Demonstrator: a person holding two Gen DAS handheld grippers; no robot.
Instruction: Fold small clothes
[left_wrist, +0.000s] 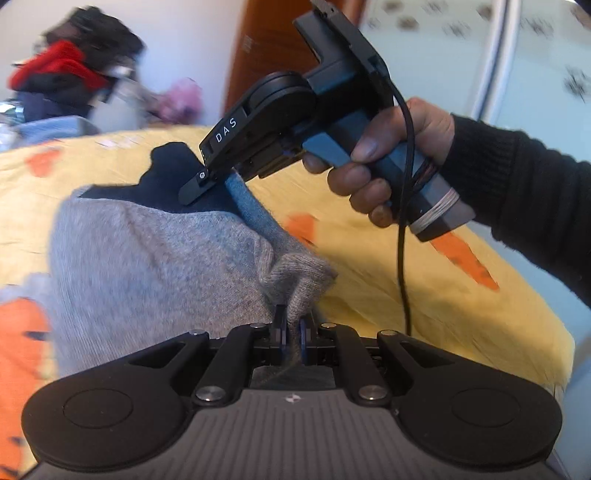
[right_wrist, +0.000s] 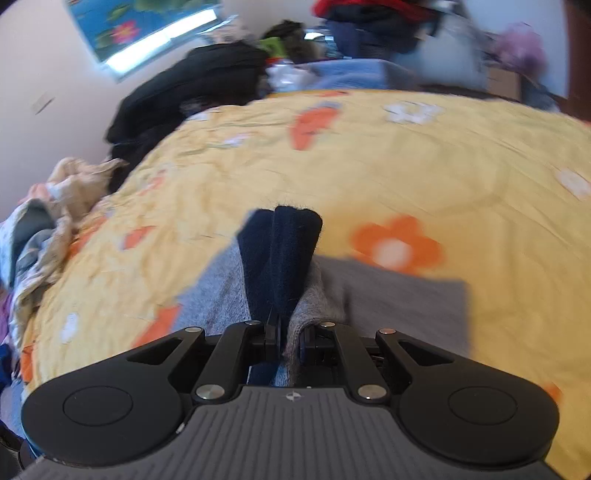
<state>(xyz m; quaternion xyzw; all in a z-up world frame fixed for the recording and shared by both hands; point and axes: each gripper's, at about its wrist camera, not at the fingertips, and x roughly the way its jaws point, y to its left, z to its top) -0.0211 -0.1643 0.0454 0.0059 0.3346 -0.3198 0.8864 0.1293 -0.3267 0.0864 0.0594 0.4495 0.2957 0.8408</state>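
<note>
A small grey knit garment (left_wrist: 147, 251) with a navy band (left_wrist: 173, 177) lies on the yellow flowered bedspread (left_wrist: 388, 266). My left gripper (left_wrist: 292, 325) is shut on a bunched grey corner of it. My right gripper (left_wrist: 195, 188) shows in the left wrist view, shut on the navy end and held by a hand in a black sleeve. In the right wrist view my right gripper (right_wrist: 290, 338) pinches the navy band (right_wrist: 284, 251) together with grey cloth (right_wrist: 399, 295), lifted off the bed.
Piled dark and red clothes (left_wrist: 70, 74) stand beyond the bed's far edge. A black garment (right_wrist: 184, 92) and crumpled pale cloth (right_wrist: 55, 206) lie at the bed's left side. A cable (left_wrist: 402, 240) hangs from the right gripper's handle.
</note>
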